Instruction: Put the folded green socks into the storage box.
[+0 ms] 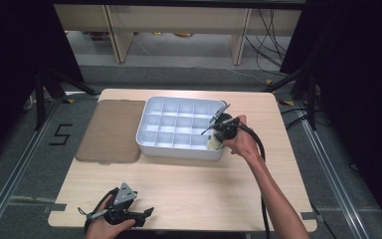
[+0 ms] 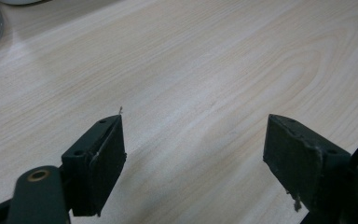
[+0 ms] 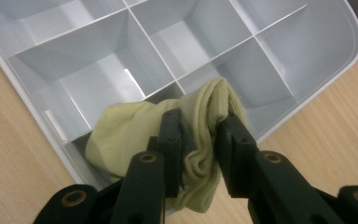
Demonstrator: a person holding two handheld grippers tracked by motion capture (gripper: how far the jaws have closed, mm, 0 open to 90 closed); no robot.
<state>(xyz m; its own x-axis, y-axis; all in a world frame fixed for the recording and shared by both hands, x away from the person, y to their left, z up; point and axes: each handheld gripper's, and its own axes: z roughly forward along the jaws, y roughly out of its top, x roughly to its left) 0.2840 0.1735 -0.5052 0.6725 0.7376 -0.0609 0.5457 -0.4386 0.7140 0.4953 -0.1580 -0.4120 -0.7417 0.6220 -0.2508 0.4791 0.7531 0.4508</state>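
The right gripper (image 3: pixel 199 140) is pinching a pale yellow cloth (image 3: pixel 135 128), a bunched fold of the fabric squeezed between its two black jaws. The cloth is hanging over the near corner of the white divided tray (image 3: pixel 303 100), part of it sagging into the corner compartment and part of it draping over the tray's rim toward the desk (image 3: pixel 335 135). In the high view the right gripper (image 1: pixel 218 133) is sitting at the tray's (image 1: pixel 151 144) near right corner, with the cloth (image 1: pixel 213 145) showing just beneath it. The left gripper (image 2: pixel 193 154) is resting low over bare wood near the front left edge of the desk, its jaws spread wide apart with nothing between them. A flat brown lid (image 1: pixel 112 130) is lying on the desk just beside the tray's left side.
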